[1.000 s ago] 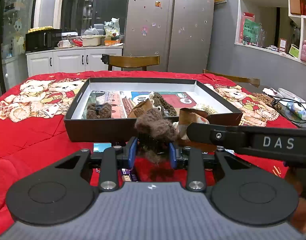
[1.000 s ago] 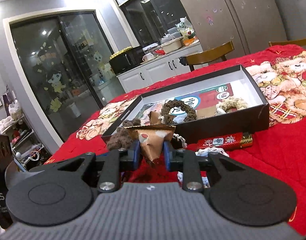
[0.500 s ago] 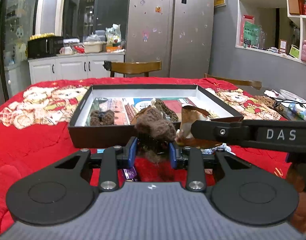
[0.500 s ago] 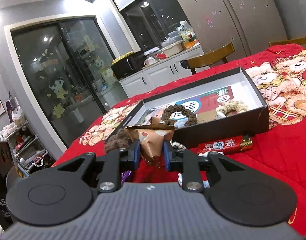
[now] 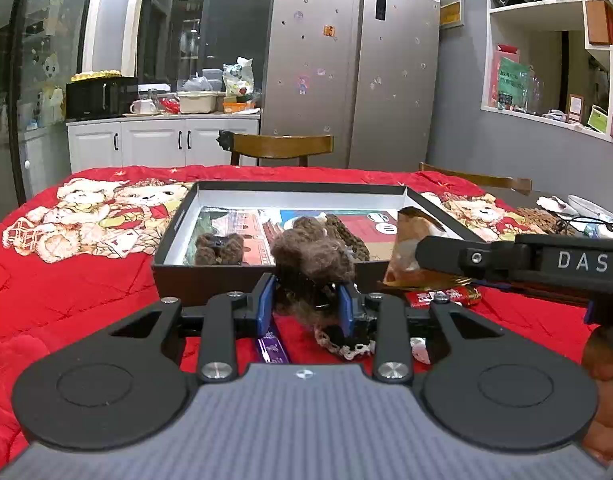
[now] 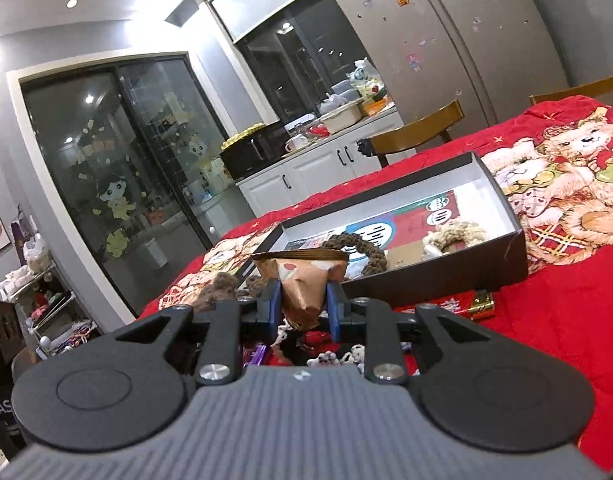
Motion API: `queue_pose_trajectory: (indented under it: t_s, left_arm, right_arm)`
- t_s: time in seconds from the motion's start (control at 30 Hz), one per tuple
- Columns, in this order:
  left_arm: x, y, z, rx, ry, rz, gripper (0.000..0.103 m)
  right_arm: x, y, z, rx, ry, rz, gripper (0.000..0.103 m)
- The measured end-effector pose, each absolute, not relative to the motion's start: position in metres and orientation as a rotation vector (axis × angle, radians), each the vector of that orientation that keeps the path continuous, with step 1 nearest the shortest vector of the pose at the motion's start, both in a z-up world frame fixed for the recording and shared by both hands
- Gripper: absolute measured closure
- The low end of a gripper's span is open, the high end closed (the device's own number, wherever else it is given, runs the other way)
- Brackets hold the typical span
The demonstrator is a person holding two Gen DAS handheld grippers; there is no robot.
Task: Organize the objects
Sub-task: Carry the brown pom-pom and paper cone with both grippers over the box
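- The left gripper (image 5: 306,304), low in the middle of the left wrist view, is clenched on a brown fuzzy hair clip (image 5: 312,258); the blue pads press it from both sides.
- This clip is held above the red tablecloth (image 5: 86,280), just in front of the near wall of the black box (image 5: 210,284).
- The right gripper (image 6: 304,306), in the lower middle of the right wrist view, grasps a brown paper packet (image 6: 302,280) between its pads.
- In the left wrist view this packet shows at centre right, over the box's near right corner.
- Inside the box lie a dark brown knitted ring (image 6: 362,246) in the middle and a cream knitted ring (image 6: 454,236) to the right.
- A red candy bar (image 6: 450,304) lies on the cloth just before the box.
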State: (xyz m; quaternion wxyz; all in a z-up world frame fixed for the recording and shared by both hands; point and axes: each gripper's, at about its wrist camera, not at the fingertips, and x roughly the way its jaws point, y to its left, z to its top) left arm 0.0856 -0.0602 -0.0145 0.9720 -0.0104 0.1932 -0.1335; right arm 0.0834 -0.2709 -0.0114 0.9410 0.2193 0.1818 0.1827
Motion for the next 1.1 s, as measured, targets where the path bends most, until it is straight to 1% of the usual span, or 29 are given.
queue_pose_trajectory:
  t_s: [0.37,0.53,0.77,0.93,1.1]
  left_arm:
    - [0.098,-0.055,-0.004,-0.007,0.360,-0.250,0.065]
    - [0.114,-0.055,0.017,-0.001,0.342,-0.232,0.065]
    - [0.147,-0.046,0.059,-0.025,0.317,-0.215,0.065]
    - [0.185,-0.039,0.076,-0.054,0.364,-0.213,0.065]
    - [0.219,-0.026,0.058,-0.116,0.444,-0.230,0.065]
  right_arm:
    - [0.095,-0.288,0.004,0.459,0.312,0.309,0.076]
    - [0.103,-0.287,0.022,0.462,0.301,0.308,0.076]
    - [0.121,-0.267,0.064,0.405,0.279,0.320,0.078]
    - [0.143,-0.251,0.083,0.409,0.245,0.299,0.080]
    - [0.176,-0.238,0.076,0.433,0.295,0.293,0.080]
